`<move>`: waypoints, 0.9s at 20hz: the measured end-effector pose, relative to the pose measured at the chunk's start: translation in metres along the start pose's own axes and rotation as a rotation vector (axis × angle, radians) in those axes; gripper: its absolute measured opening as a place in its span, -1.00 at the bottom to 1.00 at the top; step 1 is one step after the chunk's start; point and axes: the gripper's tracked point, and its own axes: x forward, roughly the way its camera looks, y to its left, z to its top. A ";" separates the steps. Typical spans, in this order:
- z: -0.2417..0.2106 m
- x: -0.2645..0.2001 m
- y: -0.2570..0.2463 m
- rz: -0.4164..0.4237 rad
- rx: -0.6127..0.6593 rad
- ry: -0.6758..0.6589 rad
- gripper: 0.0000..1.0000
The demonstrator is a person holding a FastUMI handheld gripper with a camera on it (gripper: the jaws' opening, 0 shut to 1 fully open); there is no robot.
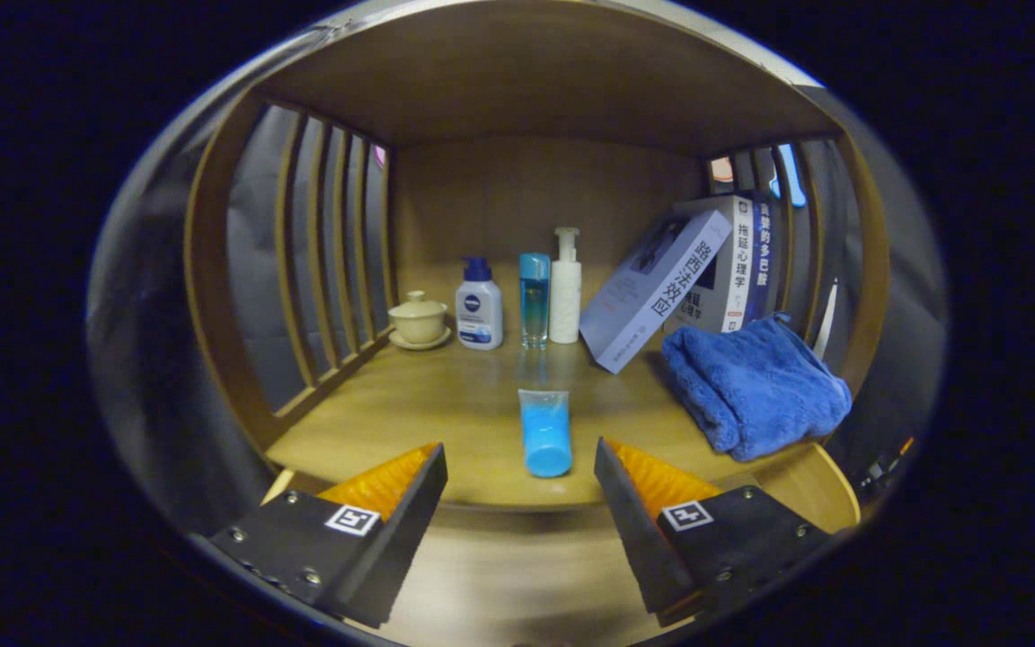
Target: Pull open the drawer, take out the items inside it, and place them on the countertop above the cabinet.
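One small blue plastic tube (pixel 545 433) on wooden counter (pixel 410 404) | just ahead, between spread tongs (pixel 520 467) | long axis pointing away

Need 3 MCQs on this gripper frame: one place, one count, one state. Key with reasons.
1. Where does the blue tube lie?
A. on the countertop, just ahead of the gap between the fingers
B. on the blue towel
C. beside the lidded cup

2. How many bottles stand upright at the back of the countertop?
A. one
B. three
C. five

3. What state is the gripper in?
A. shut on the tube
B. shut on nothing
C. open

Key: 1 A, the tube lies flat on the wood near its front edge. 2 B, three stand in a row. 3 C, the fingers stand wide apart and touch nothing.
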 end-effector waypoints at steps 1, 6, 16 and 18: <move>0.002 -0.015 -0.003 0.003 0.001 -0.011 0.95; 0.003 -0.086 -0.026 0.003 0.028 -0.048 0.97; -0.031 -0.184 -0.055 -0.038 0.046 -0.142 0.96; -0.044 -0.193 -0.055 -0.040 0.034 -0.158 0.97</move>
